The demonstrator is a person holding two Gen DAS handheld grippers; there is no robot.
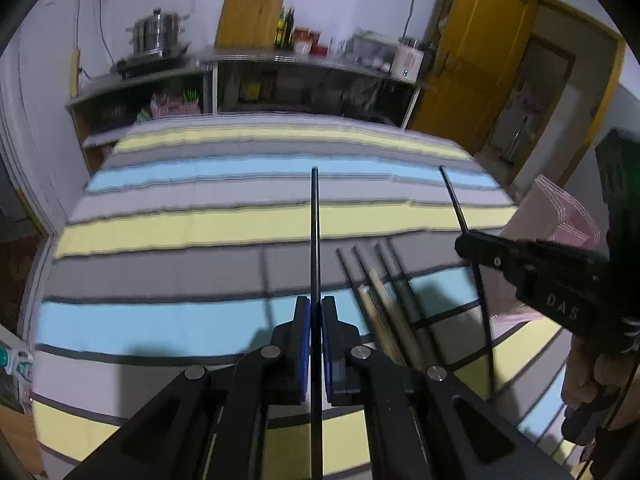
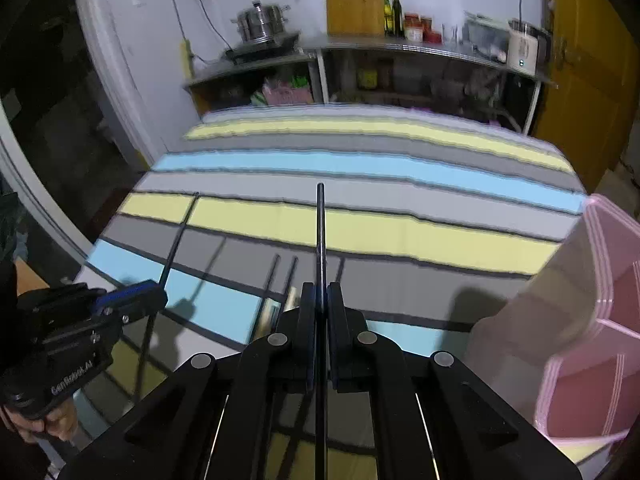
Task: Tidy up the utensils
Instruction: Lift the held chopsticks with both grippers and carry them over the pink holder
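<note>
My left gripper (image 1: pixel 316 304) is shut on a black chopstick (image 1: pixel 315 232) that points away over the striped cloth. My right gripper (image 2: pixel 321 290) is shut on another black chopstick (image 2: pixel 320 224), also pointing away. In the left wrist view the right gripper (image 1: pixel 460 245) shows at the right with its chopstick (image 1: pixel 452 196). In the right wrist view the left gripper (image 2: pixel 162 292) shows at the left with its chopstick (image 2: pixel 180 232). Several more chopsticks (image 1: pixel 384 304), dark and pale wooden, lie on the cloth between the two grippers, partly hidden behind the right gripper in its own view (image 2: pixel 276 280).
A pink divided organizer box (image 2: pixel 592 320) stands at the right edge of the table, also in the left wrist view (image 1: pixel 560 216). The striped tablecloth (image 1: pixel 224 224) covers the table. A shelf with a pot (image 1: pixel 158 34), bottles and a cutting board stands behind.
</note>
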